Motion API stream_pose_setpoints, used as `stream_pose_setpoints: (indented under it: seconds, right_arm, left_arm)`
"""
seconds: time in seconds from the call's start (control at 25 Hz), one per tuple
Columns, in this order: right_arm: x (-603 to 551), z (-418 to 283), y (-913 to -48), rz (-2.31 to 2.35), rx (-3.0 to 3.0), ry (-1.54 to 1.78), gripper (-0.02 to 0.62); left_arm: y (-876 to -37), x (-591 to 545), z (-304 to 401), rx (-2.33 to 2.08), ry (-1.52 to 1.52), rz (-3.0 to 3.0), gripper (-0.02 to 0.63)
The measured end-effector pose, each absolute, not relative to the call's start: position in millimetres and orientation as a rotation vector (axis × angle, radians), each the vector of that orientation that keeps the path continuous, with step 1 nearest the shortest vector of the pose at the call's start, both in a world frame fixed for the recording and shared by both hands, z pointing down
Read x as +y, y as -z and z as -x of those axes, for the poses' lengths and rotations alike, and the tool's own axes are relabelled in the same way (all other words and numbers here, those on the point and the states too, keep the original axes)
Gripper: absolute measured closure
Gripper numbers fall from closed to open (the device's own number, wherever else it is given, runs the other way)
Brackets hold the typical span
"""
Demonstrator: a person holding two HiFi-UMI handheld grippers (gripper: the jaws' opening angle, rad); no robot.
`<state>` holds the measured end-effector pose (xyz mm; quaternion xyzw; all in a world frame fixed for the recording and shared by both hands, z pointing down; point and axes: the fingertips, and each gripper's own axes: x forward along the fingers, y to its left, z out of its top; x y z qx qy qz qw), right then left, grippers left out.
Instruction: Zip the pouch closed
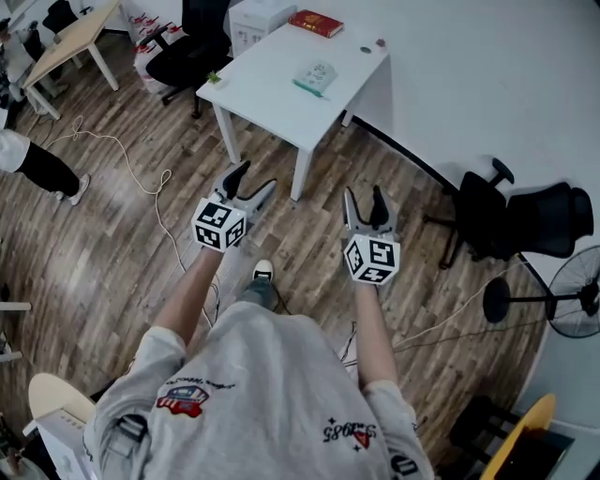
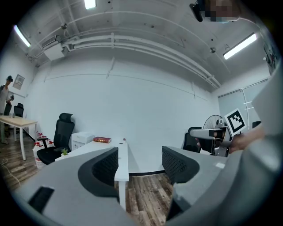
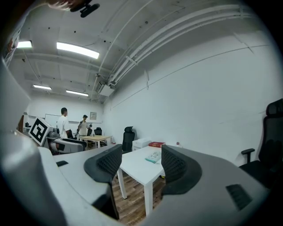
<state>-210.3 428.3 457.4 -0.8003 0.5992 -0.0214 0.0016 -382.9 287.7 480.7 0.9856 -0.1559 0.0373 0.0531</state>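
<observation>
A small pale green pouch (image 1: 316, 75) lies flat on the white table (image 1: 262, 89), far ahead of both grippers; it also shows in the right gripper view as the pouch (image 3: 153, 156) on the table top. Whether its zip is open is too small to tell. My left gripper (image 1: 255, 180) is held over the wooden floor, short of the table's near corner, jaws open and empty (image 2: 140, 163). My right gripper (image 1: 364, 199) is level with it to the right, also open with nothing between its fingers (image 3: 136, 164).
A red book (image 1: 316, 23) and two small items lie at the table's far end. A black office chair (image 1: 197, 42) stands behind the table, another chair (image 1: 525, 220) and a fan (image 1: 577, 300) at the right. A cable (image 1: 141, 178) trails on the floor. People stand far left.
</observation>
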Motion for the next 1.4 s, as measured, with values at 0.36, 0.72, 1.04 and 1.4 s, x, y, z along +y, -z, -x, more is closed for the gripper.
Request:
stream_pose_setpoints:
  seconds: [0.36,0.72,1.04,1.4]
  right_arm:
    - [311,159,-434,2.559,1.852,0.008,0.331]
    - [243,125,-443,2.587,1.857,0.025,0.330]
    - [208,80,-450,2.605,1.828,0.038,0.330]
    - [117,-6,-466,2.531,1.929,0.069,0.333]
  left_arm:
    - [-464,167,323,-0.429,-0.092,-3.023,0.302]
    - [-472,90,284,-0.403,-0.109,-3.021,0.304]
    - [-483,51,238,-0.364,-0.138,-3.008,0.304]
    - [-497,-22,158,-0.452,-0.173,-2.985,0.305]
